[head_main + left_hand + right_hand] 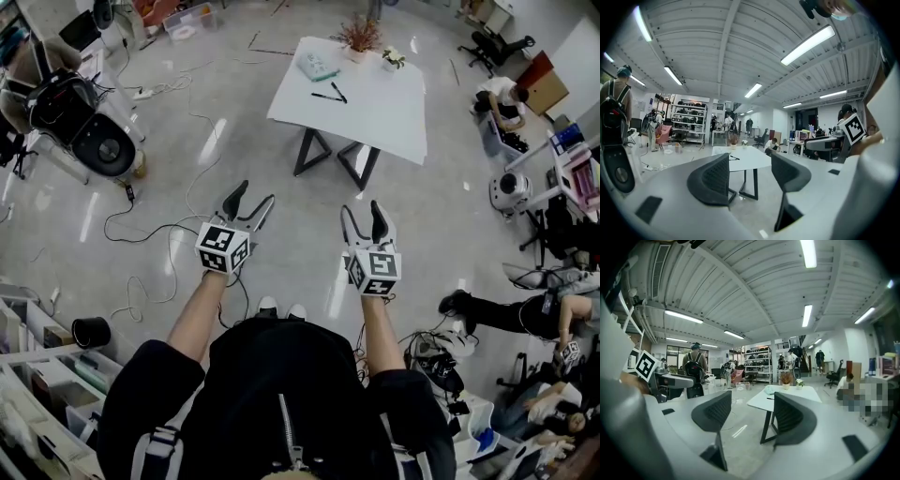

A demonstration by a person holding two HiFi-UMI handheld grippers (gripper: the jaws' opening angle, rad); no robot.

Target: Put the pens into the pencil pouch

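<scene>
Two grippers held out over the floor in head view: my left gripper (255,195) and right gripper (361,208). Black pens (330,94) lie beside the teal pencil pouch (317,66) on the white table (375,112), well ahead. Left gripper view: jaws wide, nothing between. Right gripper view: jaws wide, empty.

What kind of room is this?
Probably a lab or workshop: loose cables trail over the floor, storage shelves stand at the back, and cluttered desks sit at the side.
</scene>
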